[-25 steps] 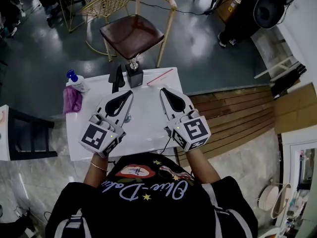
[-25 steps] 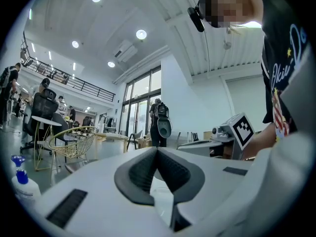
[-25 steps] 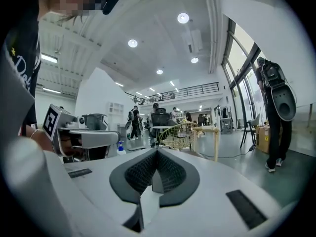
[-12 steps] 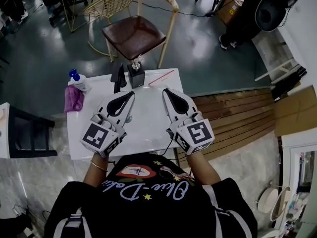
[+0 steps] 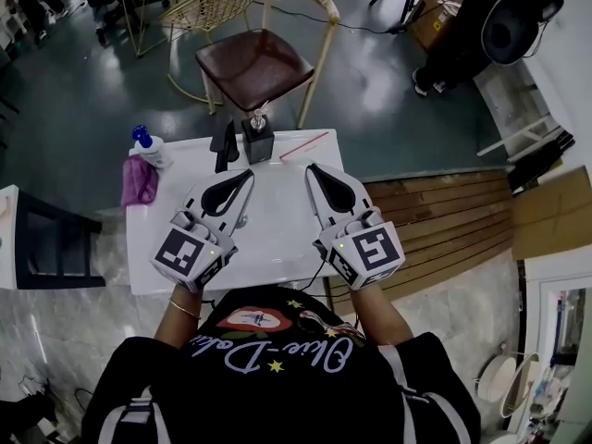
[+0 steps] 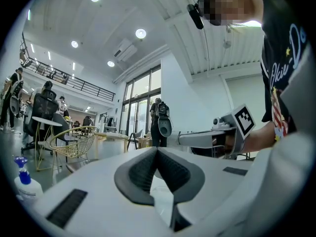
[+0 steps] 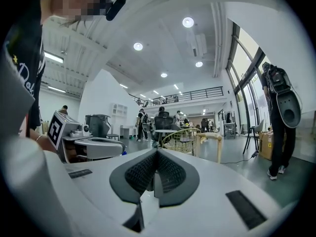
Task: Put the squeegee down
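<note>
In the head view, the squeegee (image 5: 221, 146) lay on the white table (image 5: 277, 239) near its far edge. It was at about 12 o'clock from the left gripper (image 5: 242, 176), well apart from it, and just beside a small black stand (image 5: 257, 141). A spray bottle (image 5: 145, 143) and a purple cloth (image 5: 137, 182) sat at about 10 o'clock, and the right gripper (image 5: 312, 169) hovered alongside at 3 o'clock. The left gripper view showed its jaws pressed together with nothing between them, and the right gripper view showed the same. The put-down looked complete, and the next move seemed only to call for drawing both tools back from the table.
</note>
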Demonstrator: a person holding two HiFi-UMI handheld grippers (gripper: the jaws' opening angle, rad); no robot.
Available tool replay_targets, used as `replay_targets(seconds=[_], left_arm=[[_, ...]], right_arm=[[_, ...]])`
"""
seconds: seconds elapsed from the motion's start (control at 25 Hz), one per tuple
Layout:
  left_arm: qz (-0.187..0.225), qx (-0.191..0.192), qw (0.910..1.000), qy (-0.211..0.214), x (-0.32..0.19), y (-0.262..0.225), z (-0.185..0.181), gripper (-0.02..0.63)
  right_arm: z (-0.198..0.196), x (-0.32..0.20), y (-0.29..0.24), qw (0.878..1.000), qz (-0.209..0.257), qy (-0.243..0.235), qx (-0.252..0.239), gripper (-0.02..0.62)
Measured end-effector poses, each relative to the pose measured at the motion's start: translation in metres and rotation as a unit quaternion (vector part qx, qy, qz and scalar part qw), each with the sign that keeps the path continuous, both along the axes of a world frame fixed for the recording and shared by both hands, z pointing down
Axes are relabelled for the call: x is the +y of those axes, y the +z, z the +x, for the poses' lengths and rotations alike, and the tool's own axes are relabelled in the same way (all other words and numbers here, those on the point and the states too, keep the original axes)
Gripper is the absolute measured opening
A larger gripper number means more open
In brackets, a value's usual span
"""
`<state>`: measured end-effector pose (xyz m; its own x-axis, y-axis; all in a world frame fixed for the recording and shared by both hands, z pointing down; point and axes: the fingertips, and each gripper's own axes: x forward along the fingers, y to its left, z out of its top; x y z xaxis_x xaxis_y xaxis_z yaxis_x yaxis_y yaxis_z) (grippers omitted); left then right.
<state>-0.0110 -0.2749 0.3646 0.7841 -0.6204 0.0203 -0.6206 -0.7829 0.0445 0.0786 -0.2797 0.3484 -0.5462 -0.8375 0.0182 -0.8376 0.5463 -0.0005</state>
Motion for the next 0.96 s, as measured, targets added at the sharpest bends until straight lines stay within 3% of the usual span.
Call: replay_targets(seconds=[0.96], left_arm=[[-0.010, -0.007, 0.9999, -0.004, 0.000, 0.008, 0.004, -0.004]], right_arm=[[0.011, -0.003, 0.009, 1.000, -0.012, 0.005, -0.007, 0.017]])
